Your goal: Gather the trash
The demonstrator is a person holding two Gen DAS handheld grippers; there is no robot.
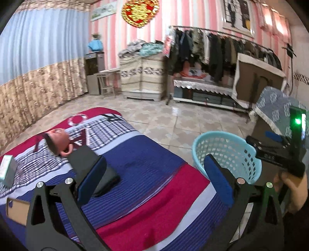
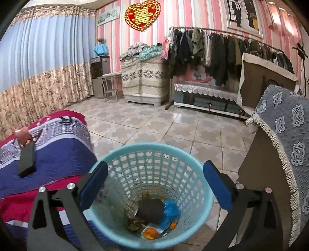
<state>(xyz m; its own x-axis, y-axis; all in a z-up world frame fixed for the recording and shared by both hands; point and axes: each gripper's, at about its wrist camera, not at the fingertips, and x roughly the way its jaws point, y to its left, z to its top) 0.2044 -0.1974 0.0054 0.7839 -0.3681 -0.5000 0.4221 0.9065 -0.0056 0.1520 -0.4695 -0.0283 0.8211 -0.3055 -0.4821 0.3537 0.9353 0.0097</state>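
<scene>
Blue-padded right tongs [image 2: 155, 185] gape empty above basket rim [image 2: 115, 152]; left tongs [image 1: 154, 177] spread.

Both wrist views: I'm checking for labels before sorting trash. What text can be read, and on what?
"囍": gold sign on the red heart wall ornament.
"K", apparently: large letter on the bedspread.
Small box on the bedspread: print too blurred.
Trash in the blue basket: nothing legible.

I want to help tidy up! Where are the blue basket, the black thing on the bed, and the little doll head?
blue basket [image 2: 195, 170], right wrist view, far rim.
black thing [image 2: 27, 161], right wrist view, flat top.
doll head [image 1: 58, 142], left wrist view, its side.
</scene>
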